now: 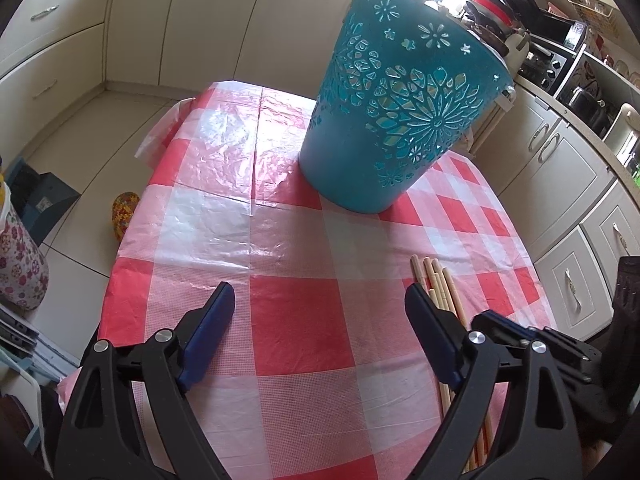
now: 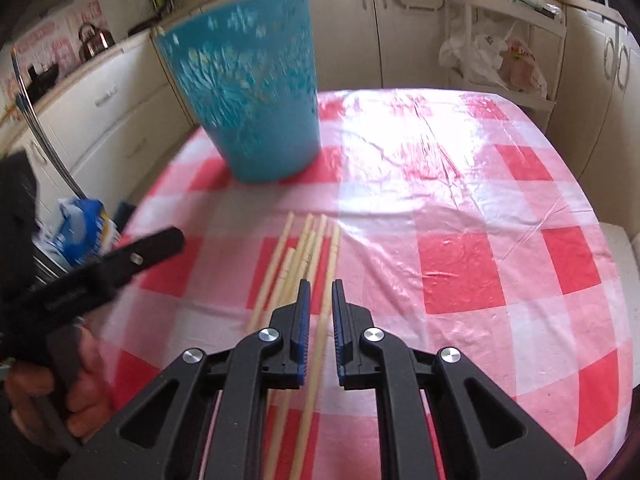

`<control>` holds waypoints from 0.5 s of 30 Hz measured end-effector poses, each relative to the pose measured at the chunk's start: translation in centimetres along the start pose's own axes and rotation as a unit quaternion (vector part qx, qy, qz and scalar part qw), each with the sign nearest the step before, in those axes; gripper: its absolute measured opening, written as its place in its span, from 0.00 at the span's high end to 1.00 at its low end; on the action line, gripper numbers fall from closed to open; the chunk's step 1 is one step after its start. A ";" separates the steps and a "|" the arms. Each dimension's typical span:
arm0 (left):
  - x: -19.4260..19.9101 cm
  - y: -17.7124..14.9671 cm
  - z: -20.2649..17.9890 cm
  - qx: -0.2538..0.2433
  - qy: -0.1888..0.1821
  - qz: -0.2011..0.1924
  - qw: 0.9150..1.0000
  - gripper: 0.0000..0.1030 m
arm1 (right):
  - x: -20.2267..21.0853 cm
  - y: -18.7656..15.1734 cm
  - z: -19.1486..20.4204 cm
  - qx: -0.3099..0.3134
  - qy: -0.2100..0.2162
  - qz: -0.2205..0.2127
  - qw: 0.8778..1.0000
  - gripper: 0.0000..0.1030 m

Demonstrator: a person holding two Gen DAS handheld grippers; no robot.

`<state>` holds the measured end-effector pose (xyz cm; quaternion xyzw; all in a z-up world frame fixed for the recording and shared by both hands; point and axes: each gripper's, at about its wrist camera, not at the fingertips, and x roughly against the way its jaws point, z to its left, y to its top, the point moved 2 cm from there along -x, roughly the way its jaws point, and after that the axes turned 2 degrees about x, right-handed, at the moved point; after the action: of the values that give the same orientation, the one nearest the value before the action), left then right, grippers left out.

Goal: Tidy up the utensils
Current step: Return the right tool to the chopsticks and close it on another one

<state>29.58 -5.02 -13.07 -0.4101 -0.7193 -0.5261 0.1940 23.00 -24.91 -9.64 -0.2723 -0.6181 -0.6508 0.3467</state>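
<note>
Left gripper [image 1: 320,304]: jaws spread wide, holding nothing, hovering above the checked cloth; seen also at the left edge of the right wrist view [image 2: 120,260].
Right gripper [image 2: 321,292]: jaws narrowed but not pressed together, one chopstick [image 2: 318,344] running through the gap; contact with the pads cannot be told.
Chopsticks [image 2: 304,248]: pale wooden bundle, lying flat on the counter, tips toward the bucket; partly hidden behind the left gripper's right finger in the left wrist view [image 1: 436,276].
Bucket [image 1: 396,100]: teal, with cut-out flower pattern, standing upright on the counter, apart from the chopsticks.
Counter [image 2: 460,268]: covered with red and white checked plastic cloth.
</note>
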 end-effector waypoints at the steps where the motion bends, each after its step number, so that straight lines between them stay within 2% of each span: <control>1: 0.0 0.0 0.0 -0.001 0.001 0.000 1.000 0.19 | -0.4 -0.2 0.1 0.007 -0.008 0.006 1.000 0.89; 7: -0.1 0.0 -0.2 -0.006 0.005 0.003 1.000 0.18 | -0.2 -0.6 0.3 0.032 -0.021 0.000 0.999 0.89; 9: -0.2 0.0 -0.3 -0.009 0.008 0.003 1.000 0.18 | -0.1 -0.9 0.2 0.032 -0.021 -0.005 0.999 0.93; 15: -0.2 -0.1 -0.6 -0.018 0.021 0.006 1.000 0.17 | 0.8 -1.2 -1.3 -0.001 -0.001 -0.019 1.000 0.94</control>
<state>29.57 -5.64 -13.07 -0.4069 -0.7030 -0.5464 0.2044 21.68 -26.34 -9.88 -0.2613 -0.6229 -0.6578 0.3332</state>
